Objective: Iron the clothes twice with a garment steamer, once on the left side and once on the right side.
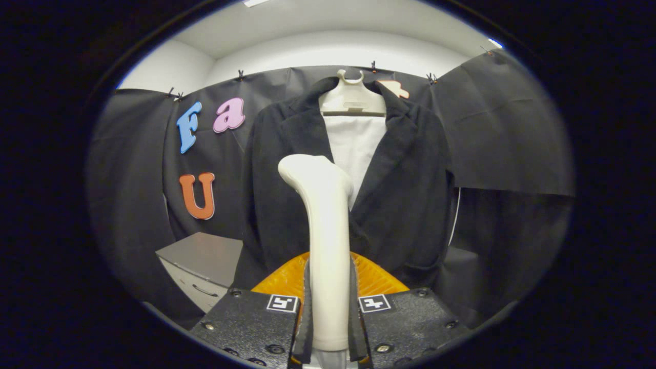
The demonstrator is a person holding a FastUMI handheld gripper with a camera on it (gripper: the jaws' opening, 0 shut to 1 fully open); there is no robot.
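Note:
A dark jacket hangs straight ahead on a pale hanger, with a white lining or shirt showing in its open front. My gripper is shut on the handle of a cream garment steamer. The steamer stands upright between the fingers, and its head leans left in front of the jacket's left lapel, at chest height. Whether the head touches the cloth is unclear.
A grey cabinet with a drawer handle stands low, left of the jacket. Black cloth walls close in the booth on both sides and behind. A thin white cord runs down by the jacket's right edge.

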